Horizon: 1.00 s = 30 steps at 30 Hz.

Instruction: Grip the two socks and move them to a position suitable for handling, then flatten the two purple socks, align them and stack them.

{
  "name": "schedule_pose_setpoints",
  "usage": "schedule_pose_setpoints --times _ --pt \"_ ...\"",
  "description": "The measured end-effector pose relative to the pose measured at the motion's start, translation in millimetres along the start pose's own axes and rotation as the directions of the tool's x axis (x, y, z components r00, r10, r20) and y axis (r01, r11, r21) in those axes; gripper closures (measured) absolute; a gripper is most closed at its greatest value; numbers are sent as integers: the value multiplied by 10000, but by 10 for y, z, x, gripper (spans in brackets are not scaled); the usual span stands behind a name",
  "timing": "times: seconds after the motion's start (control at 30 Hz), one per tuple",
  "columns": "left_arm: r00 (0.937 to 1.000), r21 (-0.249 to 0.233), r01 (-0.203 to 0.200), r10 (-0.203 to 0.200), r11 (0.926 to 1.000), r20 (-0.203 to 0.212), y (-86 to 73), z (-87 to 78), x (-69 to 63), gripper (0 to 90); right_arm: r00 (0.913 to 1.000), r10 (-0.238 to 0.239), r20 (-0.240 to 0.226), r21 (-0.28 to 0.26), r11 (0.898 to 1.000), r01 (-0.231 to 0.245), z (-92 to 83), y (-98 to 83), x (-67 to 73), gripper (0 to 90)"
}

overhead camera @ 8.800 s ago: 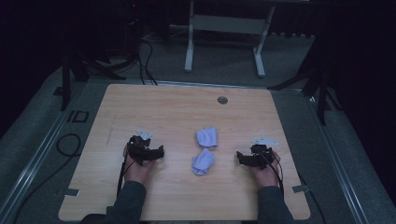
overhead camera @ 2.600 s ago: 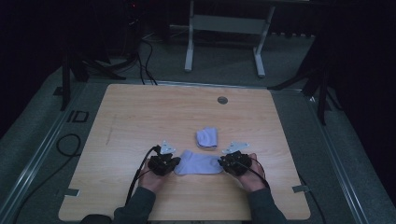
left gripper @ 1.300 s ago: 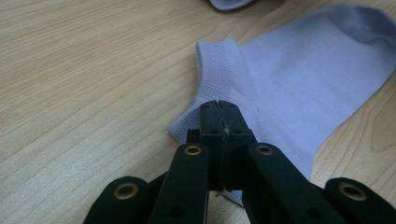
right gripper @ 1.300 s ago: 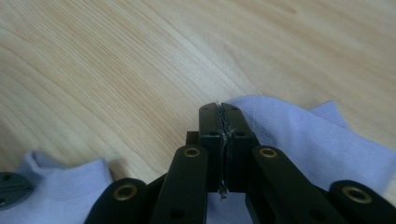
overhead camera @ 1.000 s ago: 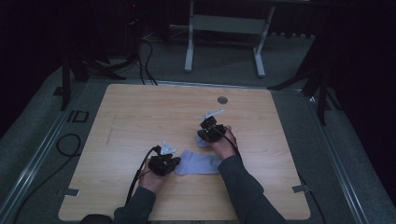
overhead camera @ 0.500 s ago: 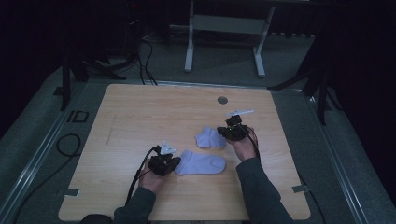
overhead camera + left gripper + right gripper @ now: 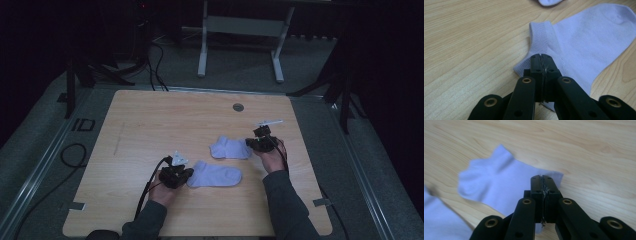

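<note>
While both tongs (image 7: 541, 58) (image 7: 541, 180) pinch closed, left grips near sock (image 7: 216, 174), right grips far sock (image 7: 229, 148), wooden table (image 7: 150, 120)

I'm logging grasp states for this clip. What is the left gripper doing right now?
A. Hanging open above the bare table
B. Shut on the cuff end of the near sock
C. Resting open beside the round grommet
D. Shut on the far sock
B: in the left gripper view the left gripper has its jaws pressed together on the cuff corner of the near sock, which lies flat on the table.
</note>
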<state>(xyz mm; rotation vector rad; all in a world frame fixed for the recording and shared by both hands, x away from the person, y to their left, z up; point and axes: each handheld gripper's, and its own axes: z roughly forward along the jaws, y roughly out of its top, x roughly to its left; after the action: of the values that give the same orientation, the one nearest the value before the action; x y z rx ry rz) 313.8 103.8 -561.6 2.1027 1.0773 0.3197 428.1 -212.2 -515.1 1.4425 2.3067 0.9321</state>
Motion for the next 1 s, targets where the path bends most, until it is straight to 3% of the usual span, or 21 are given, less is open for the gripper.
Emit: schedule_pose_setpoints --times 0.2,0.4,0.8,0.93,1.0 --pt "10000 -1 -53 53 10000 -60 1 2 -11 885 9997 227 135 279 9993 -231 48 -45 -73 884" --pt "9999 -1 -108 108 9999 -78 1 2 -14 885 9988 -96 482 475 9988 73 71 -56 -59 882" --pt "9999 -23 -115 114 9999 -66 7 11 -17 879 9991 14 421 675 9977 -43 116 -98 -104 865" --pt "9999 -21 -114 114 9999 -72 6 11 -18 879 9989 160 443 831 9963 -197 141 -151 -155 832" --pt "9999 -18 -120 120 9999 -86 7 11 -20 879 9987 246 447 873 9958 -285 134 -171 -182 754"
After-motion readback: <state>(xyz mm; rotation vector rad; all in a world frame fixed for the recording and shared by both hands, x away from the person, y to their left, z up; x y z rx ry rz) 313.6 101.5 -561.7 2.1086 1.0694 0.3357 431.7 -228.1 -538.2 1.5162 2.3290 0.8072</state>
